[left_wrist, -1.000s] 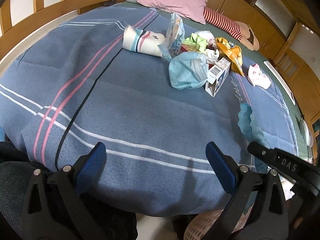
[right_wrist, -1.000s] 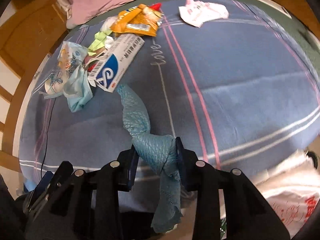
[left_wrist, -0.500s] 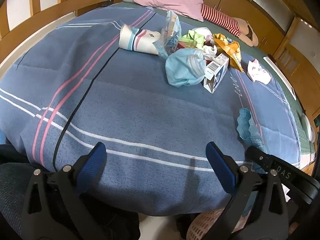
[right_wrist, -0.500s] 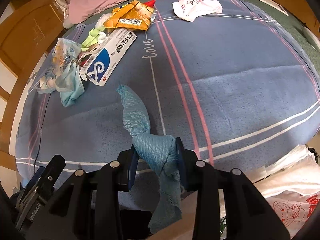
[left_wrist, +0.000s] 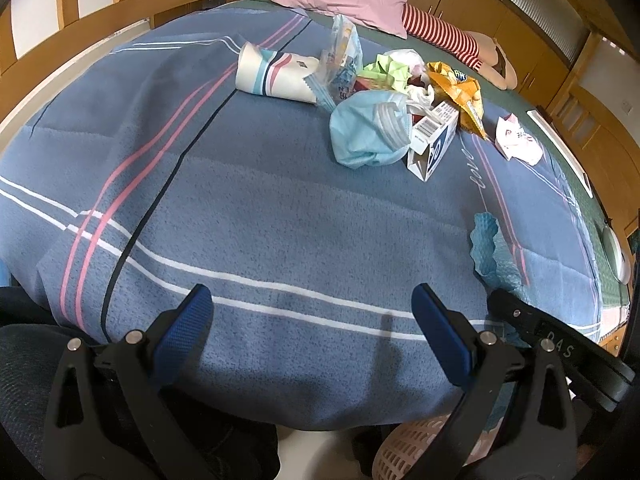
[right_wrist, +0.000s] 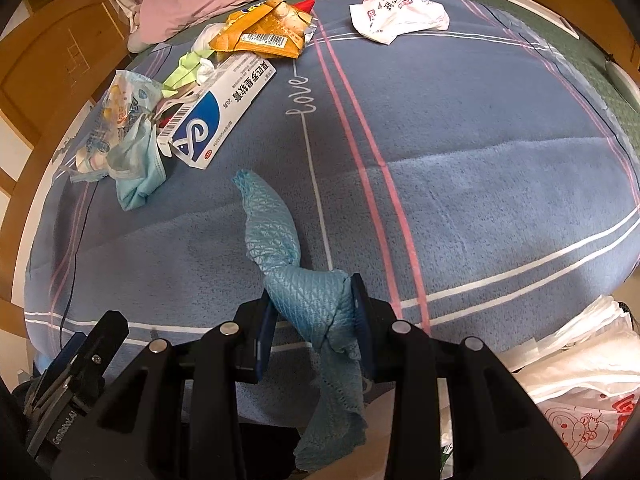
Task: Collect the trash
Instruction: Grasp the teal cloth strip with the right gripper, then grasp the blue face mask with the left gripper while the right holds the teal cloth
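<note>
Right tongs (right_wrist: 312,316) squeezed on blue crinkly cloth (right_wrist: 308,304); one end sticks up over blue striped blanket (right_wrist: 460,160), other end hangs down past bed edge. Left tongs (left_wrist: 312,320) wide apart, nothing between, near front edge of blanket. Trash pile far back: blue mask (left_wrist: 368,132), white box (left_wrist: 434,144), orange wrapper (left_wrist: 460,88), paper cup (left_wrist: 272,72). White plastic bag (right_wrist: 576,380) low on right.

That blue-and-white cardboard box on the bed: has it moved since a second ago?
No. The blue-and-white cardboard box still lies beside the "love" lettering on the blanket; only the camera view shifted.
</note>
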A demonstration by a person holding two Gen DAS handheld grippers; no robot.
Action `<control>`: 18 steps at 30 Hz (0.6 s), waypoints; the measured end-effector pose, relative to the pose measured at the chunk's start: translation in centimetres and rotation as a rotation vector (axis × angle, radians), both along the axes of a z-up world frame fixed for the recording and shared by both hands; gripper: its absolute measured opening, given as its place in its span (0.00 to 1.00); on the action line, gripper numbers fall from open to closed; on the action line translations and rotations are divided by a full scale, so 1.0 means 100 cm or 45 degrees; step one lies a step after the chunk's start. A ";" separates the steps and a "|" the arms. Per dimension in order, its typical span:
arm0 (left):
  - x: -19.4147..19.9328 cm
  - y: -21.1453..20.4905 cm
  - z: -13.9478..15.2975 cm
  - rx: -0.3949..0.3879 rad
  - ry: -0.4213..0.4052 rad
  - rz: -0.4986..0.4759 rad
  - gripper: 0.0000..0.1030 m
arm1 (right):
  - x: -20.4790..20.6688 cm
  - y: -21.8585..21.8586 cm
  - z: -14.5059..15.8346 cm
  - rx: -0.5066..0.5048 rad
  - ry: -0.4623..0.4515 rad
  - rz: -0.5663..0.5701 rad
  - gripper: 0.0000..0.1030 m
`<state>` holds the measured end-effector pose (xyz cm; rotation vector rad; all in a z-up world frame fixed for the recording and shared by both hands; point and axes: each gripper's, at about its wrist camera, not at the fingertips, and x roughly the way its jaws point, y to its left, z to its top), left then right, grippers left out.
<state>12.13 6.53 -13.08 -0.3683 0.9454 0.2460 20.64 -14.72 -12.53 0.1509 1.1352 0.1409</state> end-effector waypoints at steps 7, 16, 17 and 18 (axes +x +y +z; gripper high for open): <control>0.000 -0.001 0.000 0.001 0.001 -0.001 0.97 | 0.000 0.001 -0.001 -0.013 -0.009 0.005 0.35; -0.005 0.019 0.014 -0.150 -0.131 0.008 0.97 | 0.001 0.001 -0.001 -0.003 -0.004 0.003 0.35; -0.004 0.027 0.019 -0.168 -0.171 0.037 0.97 | 0.002 0.000 -0.001 0.003 -0.003 0.002 0.35; 0.000 0.035 0.026 -0.159 -0.195 0.068 0.97 | 0.002 0.000 -0.001 0.006 -0.003 0.003 0.35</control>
